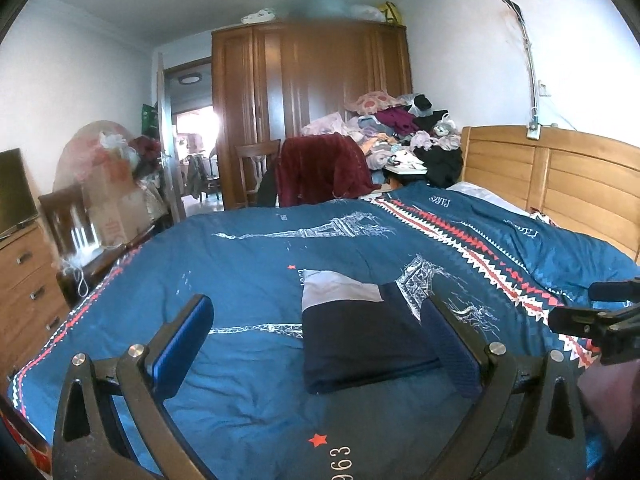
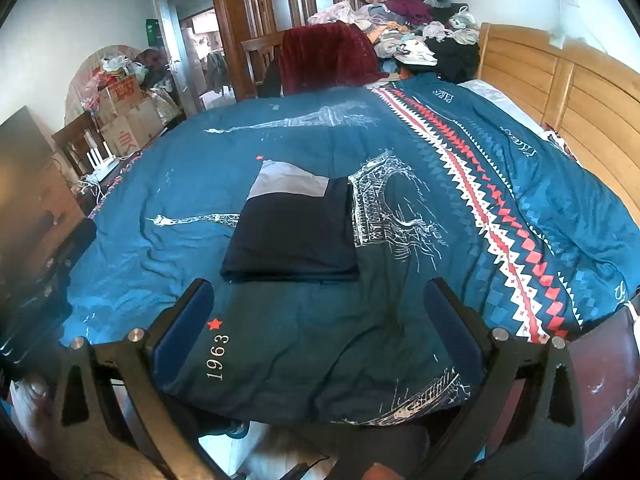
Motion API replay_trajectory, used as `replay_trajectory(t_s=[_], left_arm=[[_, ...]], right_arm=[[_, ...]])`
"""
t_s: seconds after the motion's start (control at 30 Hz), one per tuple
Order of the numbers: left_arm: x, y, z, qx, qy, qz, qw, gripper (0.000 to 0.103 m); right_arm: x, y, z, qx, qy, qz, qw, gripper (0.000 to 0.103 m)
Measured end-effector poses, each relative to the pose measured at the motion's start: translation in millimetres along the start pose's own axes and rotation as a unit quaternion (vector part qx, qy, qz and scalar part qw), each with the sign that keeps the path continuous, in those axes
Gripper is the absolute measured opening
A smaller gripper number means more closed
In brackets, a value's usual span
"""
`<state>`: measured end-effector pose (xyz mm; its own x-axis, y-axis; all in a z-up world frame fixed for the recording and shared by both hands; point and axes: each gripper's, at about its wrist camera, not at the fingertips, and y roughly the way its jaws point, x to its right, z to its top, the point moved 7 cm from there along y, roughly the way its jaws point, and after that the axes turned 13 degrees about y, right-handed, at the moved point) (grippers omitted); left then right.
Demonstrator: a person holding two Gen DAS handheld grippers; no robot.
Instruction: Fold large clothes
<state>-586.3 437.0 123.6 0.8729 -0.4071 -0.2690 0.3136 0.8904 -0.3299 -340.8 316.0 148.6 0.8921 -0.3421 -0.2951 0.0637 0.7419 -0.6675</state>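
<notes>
I am looking along both pairs of tongs at a bed covered by a blue quilt [image 2: 280, 132] printed with white towers and a red and white zigzag band; the folded garment [image 2: 294, 232] is lying flat near the middle of that quilt, a dark navy rectangle with a grey panel showing at its far edge; in the left wrist view the same garment [image 1: 360, 340] is sitting just ahead of the fingers, closer to the right-hand one.

The left tongs [image 1: 324, 344] are standing spread wide, blue pads facing each other, nothing between them but quilt and the near part of the garment behind them; I cannot tell whether either pad is touching the cloth. The right tongs [image 2: 320, 320] are likewise spread wide and gripping nothing, hovering over the near edge of the bed where the print reads 1963; the garment is lying beyond their tips, apart from them.

At the right edge of the left wrist view, part of the other black rig [image 1: 600, 320] is showing over the quilt.

Behind the bed, a wooden headboard [image 2: 580, 92] is running along the right; a heap of mixed clothes [image 2: 408, 28] is piling up at the far corner beside a dark red blanket [image 2: 328, 56] draped over a chair; a tall wooden wardrobe [image 1: 308, 100] is standing behind them.
</notes>
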Motion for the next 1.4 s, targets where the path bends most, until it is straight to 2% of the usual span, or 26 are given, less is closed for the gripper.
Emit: replay_trajectory(t_s=[0.7,1.07,1.33,1.4], left_arm=[[-2,4,2,0.002,0.001,0.003,1.0,0.103],[-12,-9,12,0.035,0.012,0.052,0.998,0.103],[-15,-14,13,0.036,0.014,0.082,0.9959,0.103],[-13,-15,12,0.036,0.016,0.08,0.996,0.103]], right_arm=[[0,-1,6,0.019,-0.017,-0.03,0.999,0.103],[4,-20,22,0.104,-0.063,-0.117,0.986,0.103],[13,-39,38,0.164,-0.069,-0.168,0.97,0.103],[13,-41,41,0.173,-0.073,-0.18,0.966,0.103]])
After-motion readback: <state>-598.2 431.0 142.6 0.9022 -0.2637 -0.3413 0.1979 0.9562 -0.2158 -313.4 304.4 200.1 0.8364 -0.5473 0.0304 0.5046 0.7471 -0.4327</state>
